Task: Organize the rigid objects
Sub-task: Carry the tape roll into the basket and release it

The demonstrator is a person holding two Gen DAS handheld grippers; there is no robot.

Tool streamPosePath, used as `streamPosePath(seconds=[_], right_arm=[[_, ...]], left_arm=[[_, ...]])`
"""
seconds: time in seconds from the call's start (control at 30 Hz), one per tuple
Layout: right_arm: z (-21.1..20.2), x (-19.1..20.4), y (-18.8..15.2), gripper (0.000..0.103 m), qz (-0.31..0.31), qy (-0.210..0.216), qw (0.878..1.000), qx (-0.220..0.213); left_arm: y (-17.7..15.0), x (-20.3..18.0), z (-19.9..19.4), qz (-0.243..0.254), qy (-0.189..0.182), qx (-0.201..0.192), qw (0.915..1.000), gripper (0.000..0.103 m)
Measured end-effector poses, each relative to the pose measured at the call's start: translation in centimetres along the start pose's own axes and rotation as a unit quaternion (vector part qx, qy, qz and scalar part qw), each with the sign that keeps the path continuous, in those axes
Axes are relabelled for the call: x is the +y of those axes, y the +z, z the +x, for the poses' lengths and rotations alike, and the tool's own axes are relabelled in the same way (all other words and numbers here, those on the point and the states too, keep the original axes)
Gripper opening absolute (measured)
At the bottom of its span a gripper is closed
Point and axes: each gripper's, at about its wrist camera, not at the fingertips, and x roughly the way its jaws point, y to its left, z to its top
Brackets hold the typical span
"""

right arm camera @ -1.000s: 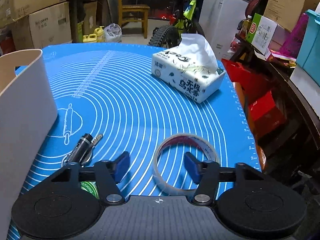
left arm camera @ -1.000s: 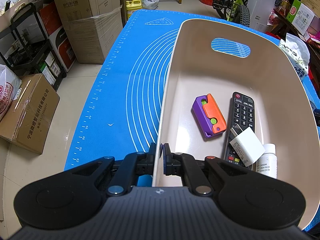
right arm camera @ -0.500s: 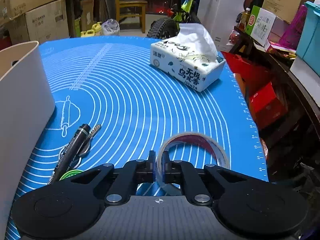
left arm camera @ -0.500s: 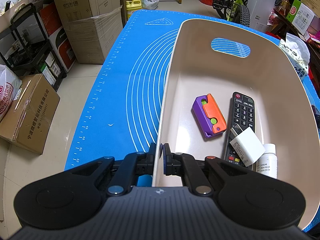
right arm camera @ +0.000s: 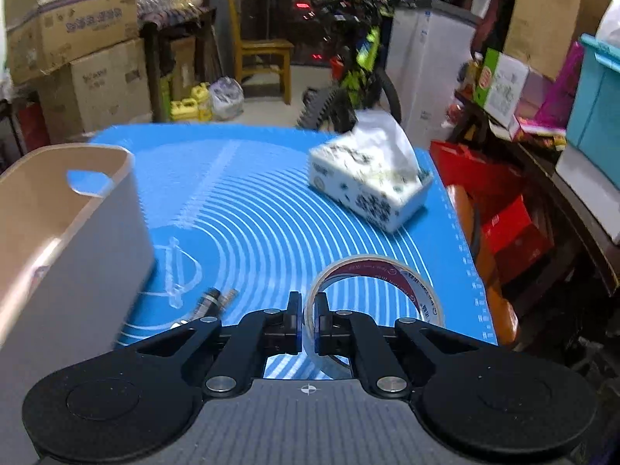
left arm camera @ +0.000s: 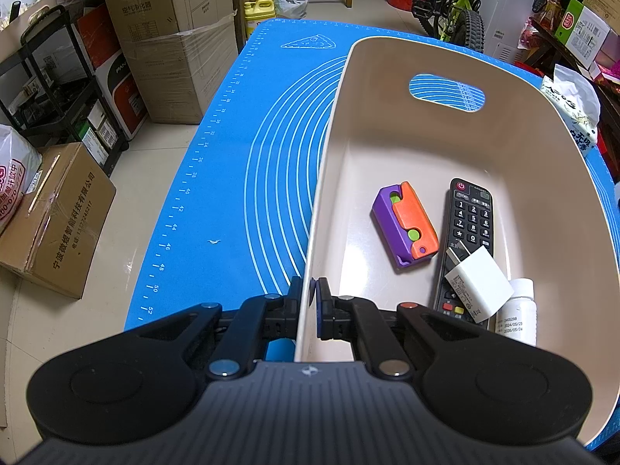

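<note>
- We have four things in the bin (left arm camera: 562,201) already: a purple-orange toy (left arm camera: 405,226), remote (left arm camera: 467,228), charger (left arm camera: 478,285) and small bottle (left arm camera: 517,312).
- Our left gripper (left arm camera: 313,297) pinches the bin's wall.
- Our right gripper (right arm camera: 308,319) clamps the tape roll (right arm camera: 381,275), just above the mat (right arm camera: 252,209).
- We judge a pen (right arm camera: 207,300) remains on the mat.

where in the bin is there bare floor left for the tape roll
The far half of the bin, between the handle cutout and the purple-orange toy, is bare. So is the strip along the left wall. The near right corner is crowded: remote, white charger, small bottle.
</note>
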Motion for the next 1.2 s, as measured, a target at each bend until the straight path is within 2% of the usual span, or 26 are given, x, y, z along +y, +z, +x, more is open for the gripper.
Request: streamPosePath(seconds=[0.27,0.47,0.57,0.87,1.2], right_arm=[[-4.4,4.3,2.4,0.017,-0.041,0.045,0.997,-0.051],[-7.2,8.6,4.7,0.017,-0.074,0.083,0.99,-0.091],[-7.6,10.4,5.4,0.017,-0.083,0.101,0.987,-0.095],[-6.5,16.0,4.7,0.017,-0.113,0.148,0.98,-0.065],[-3.4,20.6,2.1,0.017,-0.147,0.167,0.975,0.019]], left_arm=[[0.0,0.0,0.0,-0.001,-0.001,0.0,1.0,0.008],[0.0,0.0,0.0,-0.001,-0.001,0.0,1.0,0.008],[0.0,0.0,-0.1,-0.001,-0.001,0.0,1.0,0.008],[0.0,-0.2,-0.1,0.001,-0.001,-0.003,1.0,0.008],[0.0,-0.2,-0.1,0.002,0.0,-0.003,1.0,0.008]])
